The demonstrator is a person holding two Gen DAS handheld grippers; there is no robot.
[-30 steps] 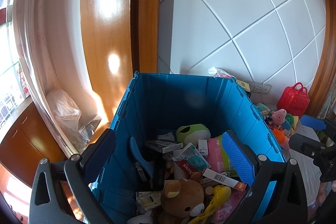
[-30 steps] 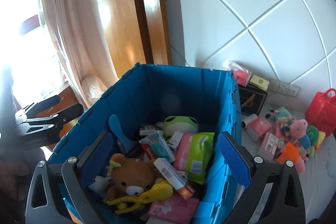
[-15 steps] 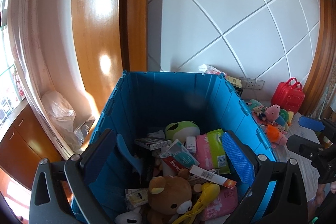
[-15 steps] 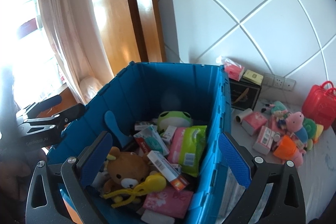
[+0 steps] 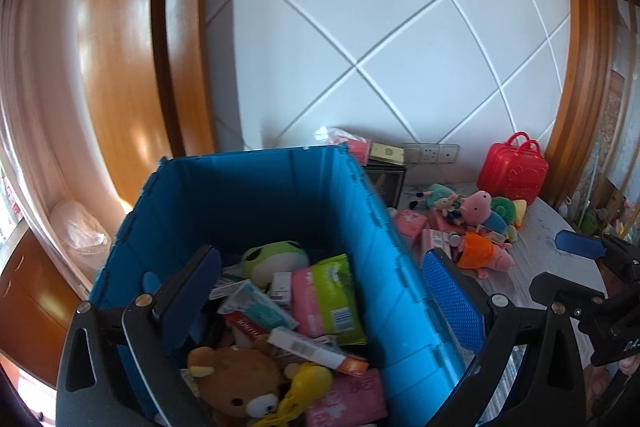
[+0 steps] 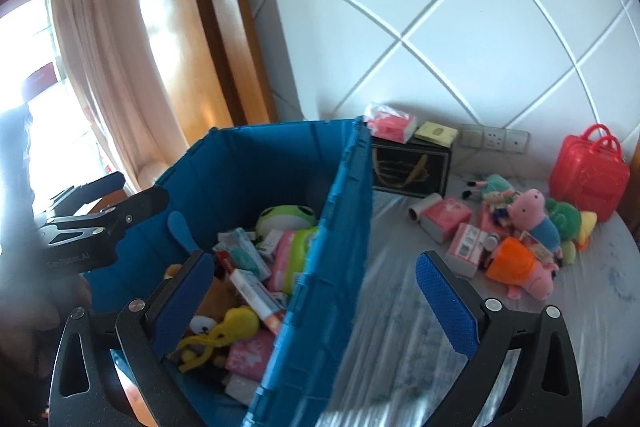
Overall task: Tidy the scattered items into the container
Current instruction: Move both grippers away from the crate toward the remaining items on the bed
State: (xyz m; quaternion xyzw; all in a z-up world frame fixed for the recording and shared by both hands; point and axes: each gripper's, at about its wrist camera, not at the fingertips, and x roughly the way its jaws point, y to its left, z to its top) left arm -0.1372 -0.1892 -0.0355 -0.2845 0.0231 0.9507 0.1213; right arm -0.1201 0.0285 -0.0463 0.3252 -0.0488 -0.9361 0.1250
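Blue crate [image 5: 256, 195] full of plush toys and packets; both tongs [image 5: 320, 291] [image 6: 314, 291] spread wide, empty.

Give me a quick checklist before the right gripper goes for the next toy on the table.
1. Right gripper empty, jaws open: ok.
2. Left gripper empty, jaws open: ok.
3. Crate has room on top: ok.
4. Toys left on the table: pig, orange toy: ok.
5. Path to the pig clear of the crate wall: not ok, the wall sits between the jaws.
6. Pig free of its neighbours: cannot tell.
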